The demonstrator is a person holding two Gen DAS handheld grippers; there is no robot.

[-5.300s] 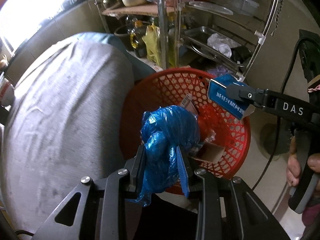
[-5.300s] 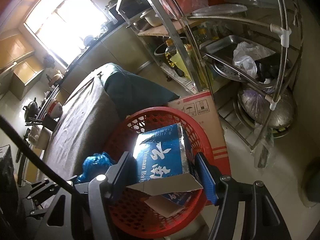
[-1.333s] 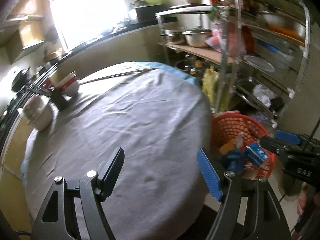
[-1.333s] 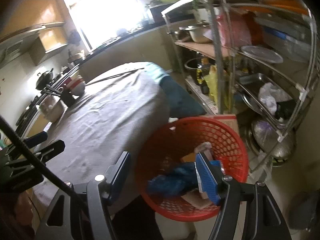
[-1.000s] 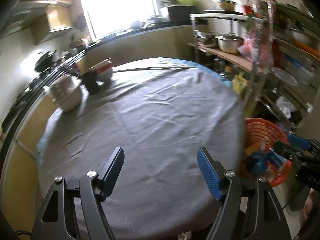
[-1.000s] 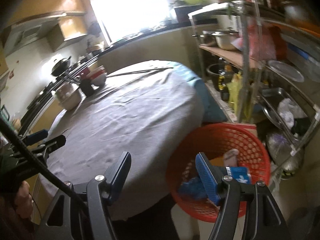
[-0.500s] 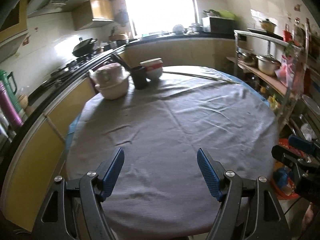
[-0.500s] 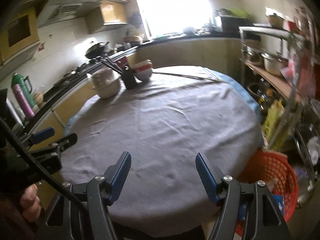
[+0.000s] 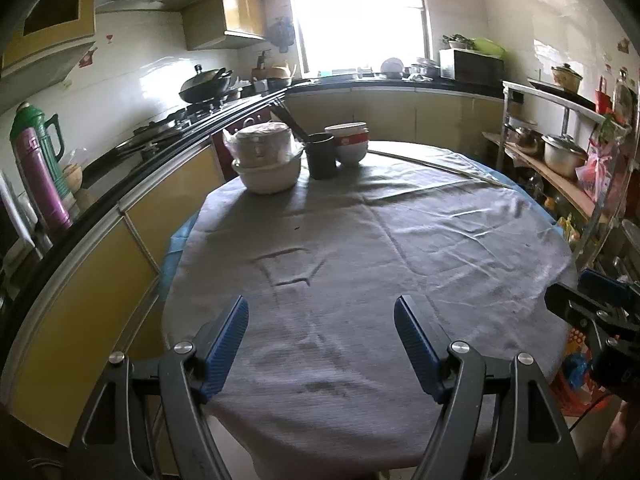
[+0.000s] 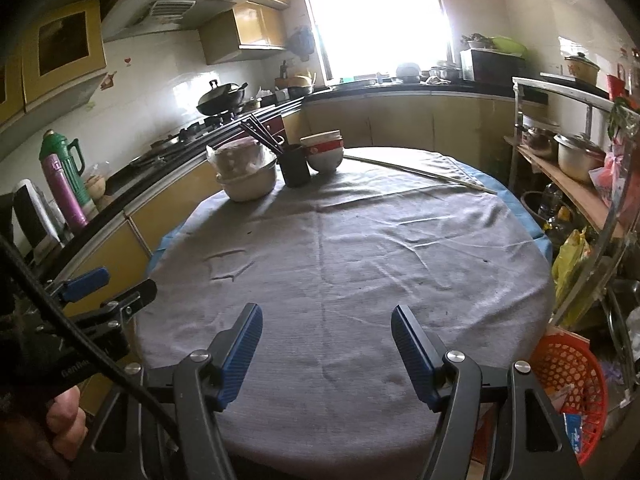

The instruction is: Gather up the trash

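Landmark: the red basket (image 10: 568, 384), stood on the floor at the right edge of the cloth-covered surface (image 10: 344, 264)
Trash location: what can be made out is already inside the red basket; a blue printed carton (image 10: 576, 432) shows through the mesh in the right wrist view, and a blue plastic bag (image 9: 576, 366) is glimpsed there in the left wrist view
Left gripper (image 9: 320, 344): fingers spread wide, nothing between them, held over the surface, left of the basket
Right gripper (image 10: 326, 344): fingers likewise apart and empty, held over the surface edge nearest the basket
Handling, bag: judged light, soft and slippery; best pinched at a bunched fold, since a flat film is likely to slide out
Handling, carton: judged light but crushable; best taken across its narrow faces with mild pressure
Left on the surface: stacked bowls (image 9: 270, 160), a dark cup (image 9: 322, 156) of chopsticks, far from the basket; judged tableware, not trash
Task state: no loose trash is seen on the cloth, so collection is judged nearly or fully done
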